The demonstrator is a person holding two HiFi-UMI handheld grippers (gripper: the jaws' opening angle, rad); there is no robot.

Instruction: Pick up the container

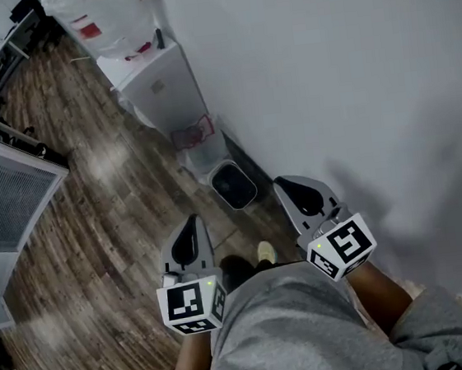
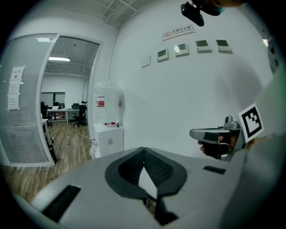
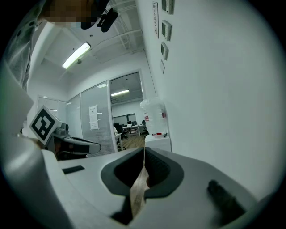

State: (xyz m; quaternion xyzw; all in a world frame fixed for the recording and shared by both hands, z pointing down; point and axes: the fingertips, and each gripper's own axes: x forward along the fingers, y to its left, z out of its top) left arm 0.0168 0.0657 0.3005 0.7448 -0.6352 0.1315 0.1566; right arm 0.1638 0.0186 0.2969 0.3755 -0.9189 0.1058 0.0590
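Note:
Both grippers are held out at waist height above a wooden floor, beside a white wall. My left gripper (image 1: 192, 222) (image 2: 143, 150) is shut with nothing between its jaws. My right gripper (image 1: 285, 184) (image 3: 144, 150) is shut too and holds nothing. On the floor ahead of them, against the wall, stands a small dark lidded bin (image 1: 233, 185), and just beyond it a white bin (image 1: 202, 148) with red on its rim. Neither gripper touches either bin. From the left gripper view the right gripper (image 2: 210, 134) shows at the right.
A white cabinet (image 1: 160, 84) (image 2: 108, 138) stands against the wall past the bins, with a large clear plastic bag (image 1: 109, 20) (image 2: 106, 105) on top. A glass partition (image 1: 0, 194) lies to the left. Desks and chairs (image 2: 67, 114) stand far back. My own shoes (image 1: 265, 253) show below.

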